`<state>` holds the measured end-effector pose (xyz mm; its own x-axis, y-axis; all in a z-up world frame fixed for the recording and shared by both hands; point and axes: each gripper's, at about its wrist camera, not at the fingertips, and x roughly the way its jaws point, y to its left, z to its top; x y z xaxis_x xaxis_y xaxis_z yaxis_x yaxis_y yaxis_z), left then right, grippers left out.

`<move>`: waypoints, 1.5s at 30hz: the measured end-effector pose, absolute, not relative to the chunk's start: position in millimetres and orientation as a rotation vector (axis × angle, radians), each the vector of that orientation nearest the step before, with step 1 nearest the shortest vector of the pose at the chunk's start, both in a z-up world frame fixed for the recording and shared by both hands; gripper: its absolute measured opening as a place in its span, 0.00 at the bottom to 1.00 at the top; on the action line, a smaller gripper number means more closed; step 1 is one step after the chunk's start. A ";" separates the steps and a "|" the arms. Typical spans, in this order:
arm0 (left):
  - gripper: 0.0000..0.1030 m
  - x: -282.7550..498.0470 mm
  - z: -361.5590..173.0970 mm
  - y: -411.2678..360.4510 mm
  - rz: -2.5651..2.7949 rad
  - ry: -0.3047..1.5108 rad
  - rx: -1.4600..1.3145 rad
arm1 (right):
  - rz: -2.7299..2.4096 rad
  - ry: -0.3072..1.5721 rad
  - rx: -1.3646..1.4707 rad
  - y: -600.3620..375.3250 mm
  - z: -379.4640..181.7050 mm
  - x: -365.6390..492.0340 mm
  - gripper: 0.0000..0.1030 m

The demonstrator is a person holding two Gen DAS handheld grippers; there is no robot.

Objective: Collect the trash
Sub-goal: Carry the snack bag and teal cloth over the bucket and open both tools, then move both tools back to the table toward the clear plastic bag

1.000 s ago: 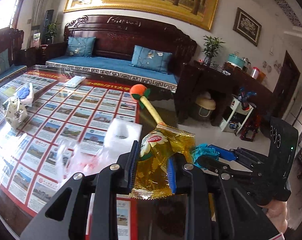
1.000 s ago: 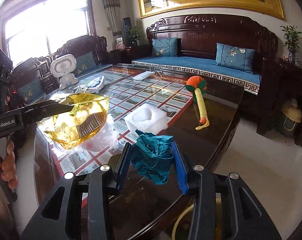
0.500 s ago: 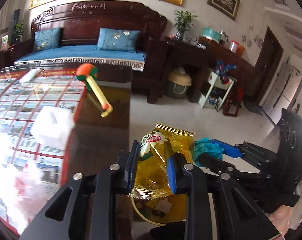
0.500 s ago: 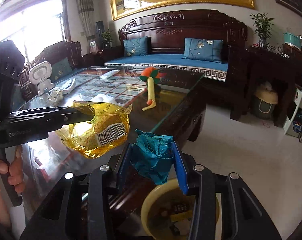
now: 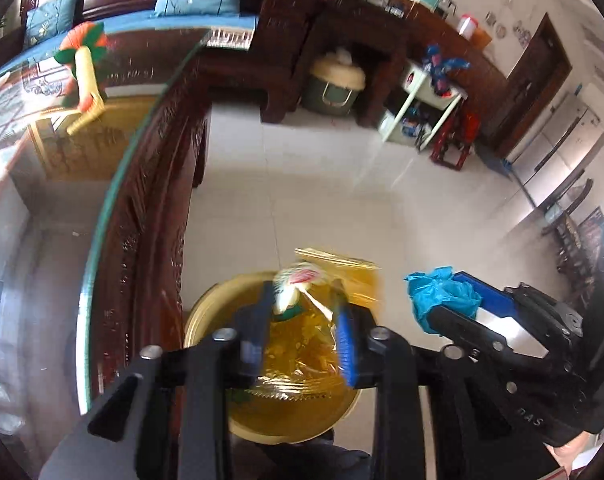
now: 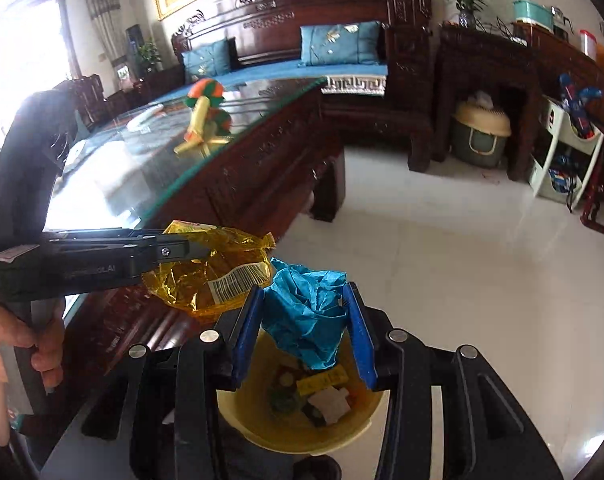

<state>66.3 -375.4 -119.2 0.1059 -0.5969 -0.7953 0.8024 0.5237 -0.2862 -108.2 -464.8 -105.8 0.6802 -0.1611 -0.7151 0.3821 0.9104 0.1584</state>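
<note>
My left gripper point(image 5: 302, 320) is shut on a yellow snack wrapper point(image 5: 302, 344) and holds it over the yellow trash bin point(image 5: 206, 320) on the floor. My right gripper point(image 6: 305, 316) is shut on a crumpled blue paper point(image 6: 305, 312) and holds it above the same bin point(image 6: 262, 436), which has several scraps inside. The left gripper and the wrapper point(image 6: 218, 272) show at the left of the right wrist view. The right gripper with the blue paper point(image 5: 441, 296) shows at the right of the left wrist view.
The glass-topped wooden table point(image 5: 114, 184) stands just left of the bin; an orange and yellow toy point(image 6: 202, 112) lies on it. A sofa point(image 6: 302, 48), a dark cabinet point(image 6: 481, 80) and a white rack point(image 6: 561, 152) line the far side. Pale tiled floor point(image 6: 421, 260) lies to the right.
Both grippers have swung right and down off the table, carrying the wrapper and the blue paper. They now hang over the bin, which fills the lower part of both views.
</note>
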 end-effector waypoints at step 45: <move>0.75 77.8 -17.7 -200.2 -0.772 0.666 0.244 | -0.133 0.637 0.201 -363.5 -44.5 -51.7 0.62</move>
